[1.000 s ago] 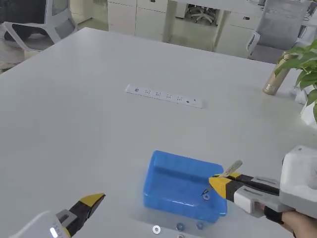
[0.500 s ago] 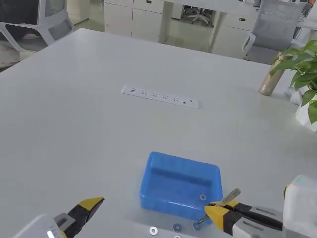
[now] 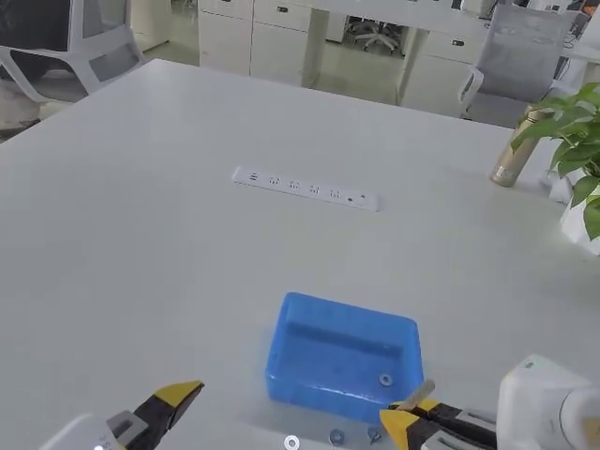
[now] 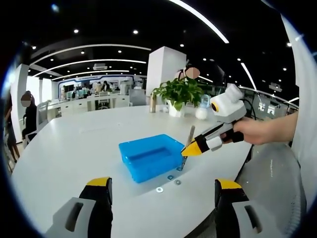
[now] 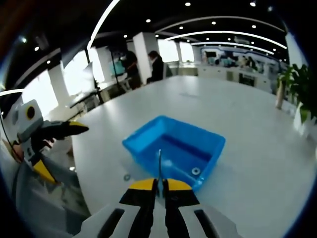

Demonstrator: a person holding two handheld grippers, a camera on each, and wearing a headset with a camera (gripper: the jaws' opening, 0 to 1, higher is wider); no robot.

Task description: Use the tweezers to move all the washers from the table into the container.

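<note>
A blue container [image 3: 342, 354] sits near the table's front edge with one washer [image 3: 385, 380] lying inside it. Three washers [image 3: 337, 436] lie on the table just in front of it. My right gripper [image 3: 398, 424] is at the container's near right corner, shut on thin metal tweezers [image 3: 418, 393]. The tweezers [image 4: 189, 137] point down toward the loose washers [image 4: 170, 177]. In the right gripper view the tweezers [image 5: 159, 163] rise from the shut gripper [image 5: 159, 182] toward the container [image 5: 173, 148]. My left gripper [image 4: 163, 186] is open and holds nothing, left of the container.
A white power strip [image 3: 306, 188] lies mid-table. A gold bottle [image 3: 512, 155] and a potted plant [image 3: 581, 127] stand at the far right. Office chairs [image 3: 70, 52] surround the table. People stand in the background.
My right gripper with the tweezers has drawn back from over the container to its near side. A washer now lies in the container. The left gripper has barely moved.
</note>
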